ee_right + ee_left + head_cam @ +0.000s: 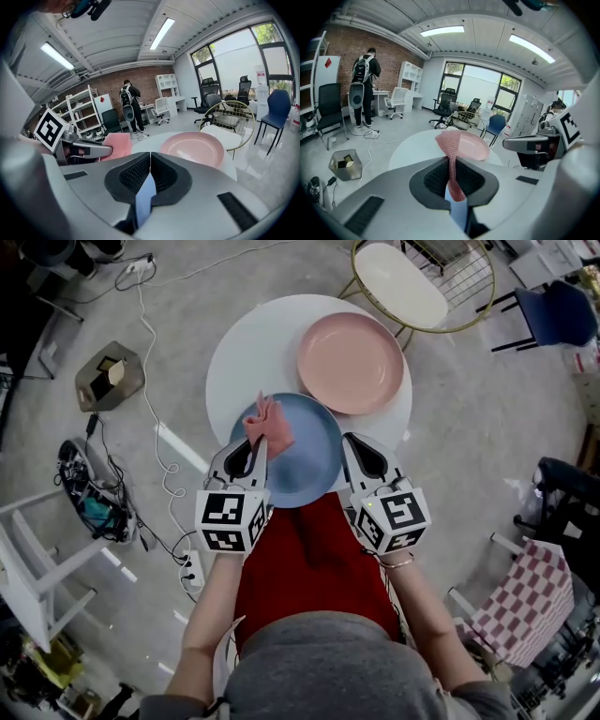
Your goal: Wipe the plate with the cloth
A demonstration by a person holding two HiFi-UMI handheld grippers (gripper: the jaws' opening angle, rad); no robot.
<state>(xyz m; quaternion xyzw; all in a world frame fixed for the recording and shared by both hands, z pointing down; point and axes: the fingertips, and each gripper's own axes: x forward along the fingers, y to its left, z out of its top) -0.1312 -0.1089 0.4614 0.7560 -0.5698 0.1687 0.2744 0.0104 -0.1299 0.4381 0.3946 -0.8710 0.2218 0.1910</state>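
Now, the blue plate [305, 465] is at the near edge of the table [248, 343], reaching out over the person's lap, with its right rim pinched in the closed right hand-held gripper [361, 456]. It looks stiff, glazed, slippery and breakable, so the rim is the place to hold. The cloth [268, 425], soft and light, stands up from the left hand-held gripper [246, 457], which is clamped on its lower end by the plate's left rim. The pink plate [350, 362] lies beyond. No writing is readable, only square markers.
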